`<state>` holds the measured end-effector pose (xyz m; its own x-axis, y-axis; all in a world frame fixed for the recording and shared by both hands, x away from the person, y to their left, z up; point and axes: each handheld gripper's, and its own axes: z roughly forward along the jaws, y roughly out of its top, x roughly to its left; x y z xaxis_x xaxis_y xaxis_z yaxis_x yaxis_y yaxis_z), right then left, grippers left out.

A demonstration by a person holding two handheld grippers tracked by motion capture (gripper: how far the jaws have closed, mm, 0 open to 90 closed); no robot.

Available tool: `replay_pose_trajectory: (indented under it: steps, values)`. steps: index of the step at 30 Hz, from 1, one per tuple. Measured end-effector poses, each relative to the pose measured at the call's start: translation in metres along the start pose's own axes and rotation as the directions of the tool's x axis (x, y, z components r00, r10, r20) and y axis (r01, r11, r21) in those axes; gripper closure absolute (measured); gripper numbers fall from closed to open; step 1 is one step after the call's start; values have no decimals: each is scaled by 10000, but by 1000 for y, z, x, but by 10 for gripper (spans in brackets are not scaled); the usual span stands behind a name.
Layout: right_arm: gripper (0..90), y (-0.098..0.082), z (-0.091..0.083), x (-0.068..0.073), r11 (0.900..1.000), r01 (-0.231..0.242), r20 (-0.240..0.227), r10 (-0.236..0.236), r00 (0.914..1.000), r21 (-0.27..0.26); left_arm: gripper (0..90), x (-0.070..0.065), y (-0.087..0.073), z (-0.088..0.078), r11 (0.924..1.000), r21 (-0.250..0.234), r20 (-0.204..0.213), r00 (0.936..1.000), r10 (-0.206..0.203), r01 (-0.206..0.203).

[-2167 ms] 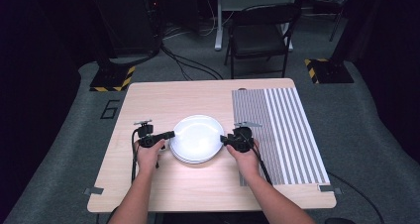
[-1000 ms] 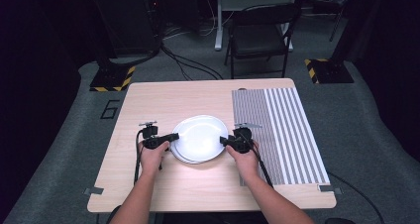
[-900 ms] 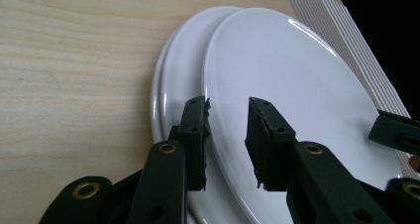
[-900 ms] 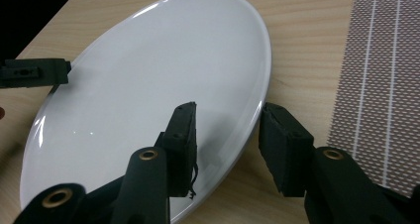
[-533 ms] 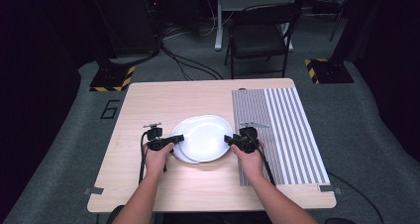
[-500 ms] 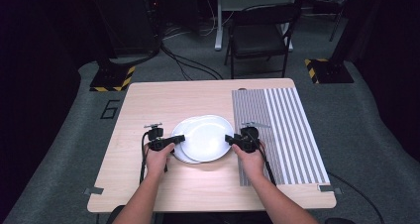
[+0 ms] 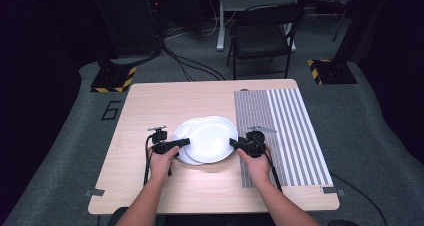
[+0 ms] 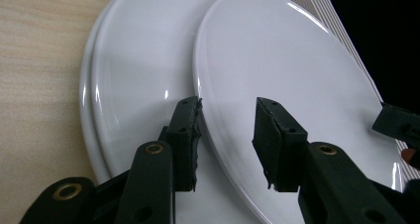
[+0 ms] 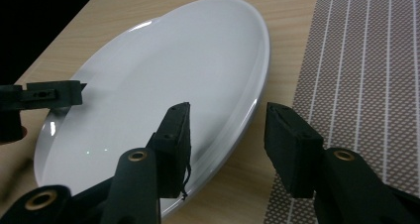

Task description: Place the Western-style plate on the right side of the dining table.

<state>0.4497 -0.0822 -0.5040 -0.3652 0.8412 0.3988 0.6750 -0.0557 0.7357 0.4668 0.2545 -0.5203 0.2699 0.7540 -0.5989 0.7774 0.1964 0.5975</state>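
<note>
The wooden table (image 7: 150, 111) in front of me carries a striped placemat (image 7: 290, 131) along its right part, grey with white lines, lying flat. At the table's middle, toward my edge, sits a stack of white plates (image 8: 124, 85), and the top plate (image 7: 211, 138) is shifted to the right of the ones beneath, so the lower rims show as a crescent on its left side. In the high view the top plate's right edge comes close to the placemat's left border without my being able to tell whether it overlaps it.

My left hand (image 7: 161, 162) brings the left gripper (image 8: 225, 135) to the left edge of the plates. In the left gripper view its jaws stand spread, with the rim of the top plate running up between them: one pad lies over the lower plate's face, the other over the top plate's face. I cannot tell whether either pad touches the china.

My right hand (image 7: 256, 166) holds the right gripper (image 9: 230, 144) at the plate's right edge, just at the placemat's border. In the right gripper view its jaws are also spread, the plate's rim passing between them; one jaw is above the white face, the other is over the bare wood beside the placemat. Nothing is pinched there. The opposite gripper's black tip shows at the plate's far rim in each gripper view.
</note>
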Motion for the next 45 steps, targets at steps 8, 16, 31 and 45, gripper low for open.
replay_pose_trajectory:
  steps: [8,16,31,45]
  values:
    - [520,-13,-5,10,9999,160,-313,-160,9994,-4,594,-5,-5,0,9997,-178,-124,9998,-172,170]
    - [617,-15,-7,8,10000,3,-263,-2,9997,30,598,-8,-6,1,9998,-174,-240,9997,26,-31]
    - [643,-11,-11,5,9997,-197,-170,194,9997,-157,653,-11,-6,5,9997,-255,199,9998,8,-3]
    - [638,-12,-22,-4,9987,-332,15,333,9994,-385,642,-19,-10,12,9997,-190,417,9990,165,-157]
